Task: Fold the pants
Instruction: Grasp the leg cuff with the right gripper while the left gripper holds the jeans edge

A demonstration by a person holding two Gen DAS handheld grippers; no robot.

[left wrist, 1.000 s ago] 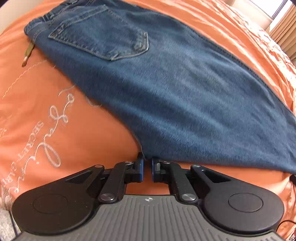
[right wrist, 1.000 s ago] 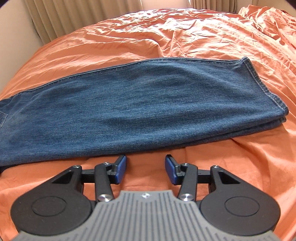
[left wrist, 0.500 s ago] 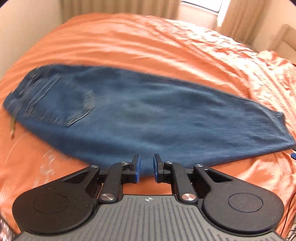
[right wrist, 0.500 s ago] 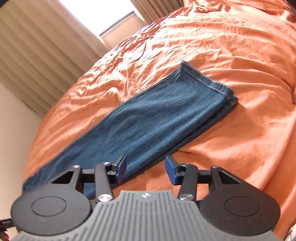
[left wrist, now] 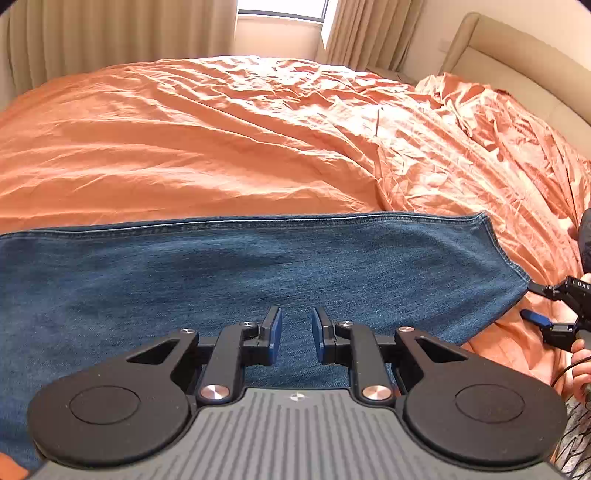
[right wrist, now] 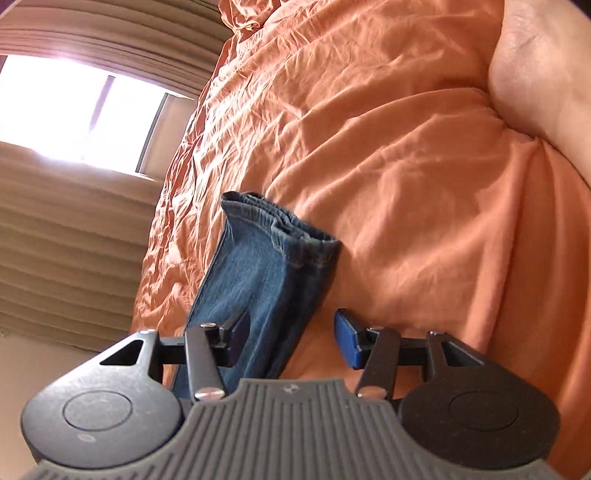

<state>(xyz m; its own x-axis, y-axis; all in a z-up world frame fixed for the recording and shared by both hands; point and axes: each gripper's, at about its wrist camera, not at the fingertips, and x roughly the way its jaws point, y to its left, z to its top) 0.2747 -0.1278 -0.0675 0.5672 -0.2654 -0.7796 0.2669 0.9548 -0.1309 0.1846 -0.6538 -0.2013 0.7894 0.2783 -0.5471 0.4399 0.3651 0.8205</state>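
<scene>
The blue pants (left wrist: 258,273) lie flat on a big orange blanket (left wrist: 221,140) that covers the bed. They are folded the long way, so one leg lies on top of the other. They stretch from the left side of the left camera's view to the right side, and the leg ends (left wrist: 498,266) are on the right.

The left gripper (left wrist: 296,334) is above the middle of the pants. Its two blue pads (left wrist: 275,332) have a small gap between them, and nothing is in the gap. I cannot tell if it touches the cloth.

The right gripper (right wrist: 288,338) is at the leg ends (right wrist: 284,229), and its camera is tipped on its side. Its jaws are wide apart. One blue pad (right wrist: 238,338) is over the pants and the other pad (right wrist: 347,339) is over the blanket, with the edge of the pants between them. It is not squeezing the cloth. In the left camera's view this gripper (left wrist: 543,306) shows at the far right, just beside the leg ends.

Behind the bed are tan curtains (left wrist: 110,37) and a bright window (left wrist: 282,7). A tan headboard (left wrist: 517,74) stands at the right.
</scene>
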